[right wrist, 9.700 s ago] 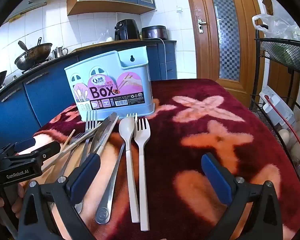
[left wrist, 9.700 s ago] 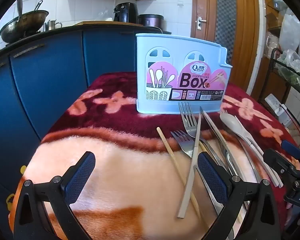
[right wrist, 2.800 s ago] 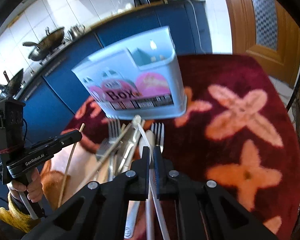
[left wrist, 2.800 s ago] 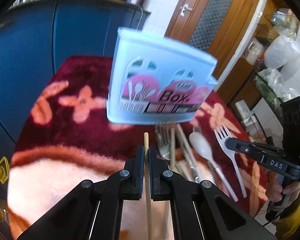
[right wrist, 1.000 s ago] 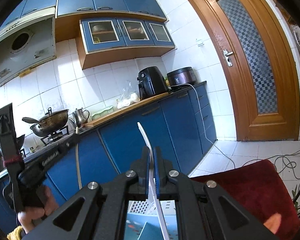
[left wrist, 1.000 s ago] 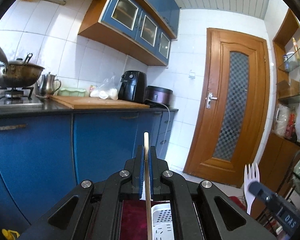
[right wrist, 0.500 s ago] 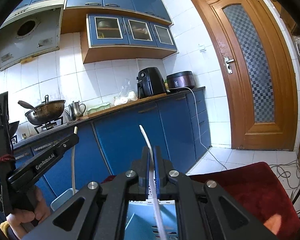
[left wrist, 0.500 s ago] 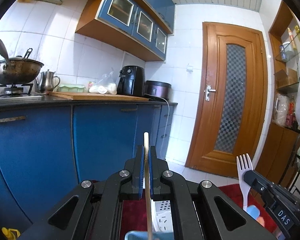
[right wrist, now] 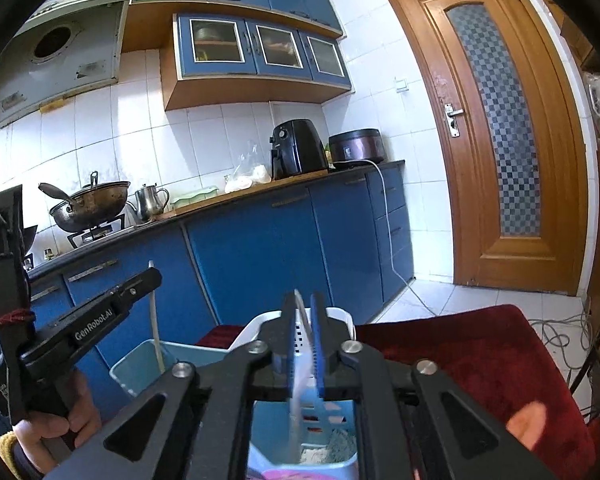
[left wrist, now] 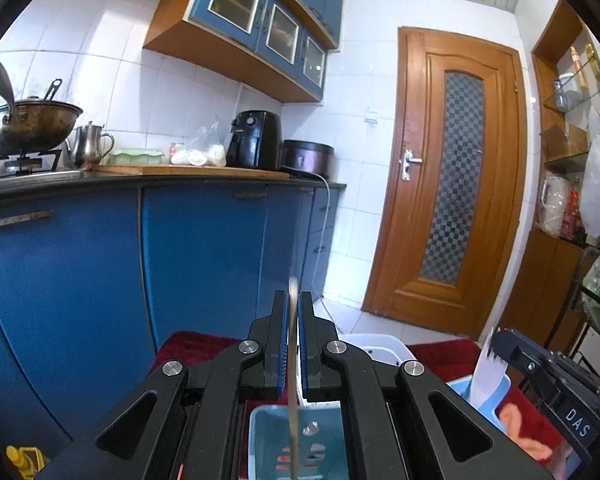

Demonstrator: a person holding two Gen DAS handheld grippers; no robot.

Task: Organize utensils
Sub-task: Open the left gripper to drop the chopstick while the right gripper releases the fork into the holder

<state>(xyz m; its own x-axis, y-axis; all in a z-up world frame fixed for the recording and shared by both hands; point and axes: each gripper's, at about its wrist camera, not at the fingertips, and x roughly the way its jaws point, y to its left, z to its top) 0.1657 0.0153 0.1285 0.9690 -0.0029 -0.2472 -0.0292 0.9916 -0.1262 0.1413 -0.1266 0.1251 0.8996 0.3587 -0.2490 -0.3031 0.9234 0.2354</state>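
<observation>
Light-blue utensil box stands on the red blanket. Left gripper, above the box, is clamped on a wooden chopstick. Right gripper, jaws just opening, stands slightly apart around the white fork, its handle inside the box

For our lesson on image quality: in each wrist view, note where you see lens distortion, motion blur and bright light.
Left wrist view: fisheye bends the door and cabinets; black corners; the chopstick in the left gripper looks smeared; daylight reflects off the floor. Right wrist view: the counter tilts and curves; the white fork in the right gripper is blurred; the wall tiles are evenly bright.
</observation>
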